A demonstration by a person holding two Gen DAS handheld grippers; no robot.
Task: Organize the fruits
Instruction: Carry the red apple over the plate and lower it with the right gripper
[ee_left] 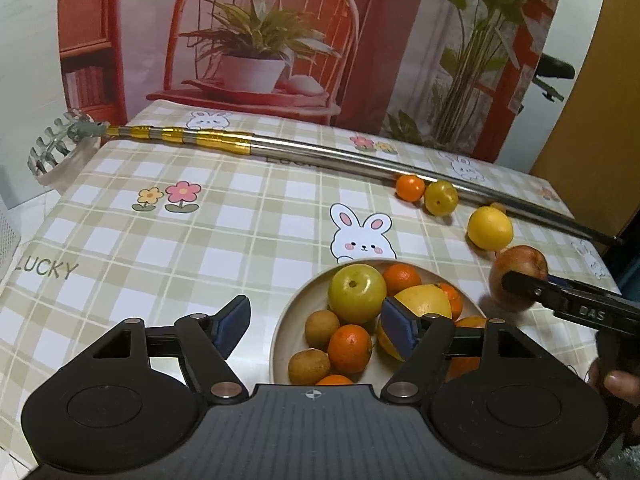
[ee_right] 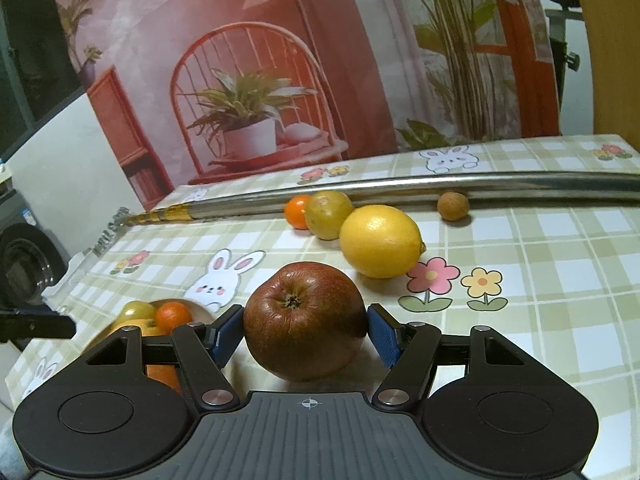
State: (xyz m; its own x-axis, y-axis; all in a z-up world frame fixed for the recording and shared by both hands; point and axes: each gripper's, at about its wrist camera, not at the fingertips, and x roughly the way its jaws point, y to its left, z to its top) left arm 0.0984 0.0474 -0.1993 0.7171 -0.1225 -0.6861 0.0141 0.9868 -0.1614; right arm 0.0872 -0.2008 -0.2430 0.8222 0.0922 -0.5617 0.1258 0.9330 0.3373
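A beige bowl holds a green apple, several small oranges, brown longans and a yellow fruit. My left gripper is open and empty, hovering at the bowl's left side. My right gripper is shut on a red apple, just right of the bowl; the red apple also shows in the left wrist view. A lemon, a greenish fruit, a small orange and a longan lie on the tablecloth beyond.
A long metal telescopic rod with a yellow-banded section and a rake head lies across the back of the table. A printed backdrop stands behind. The checked tablecloth spreads to the left of the bowl.
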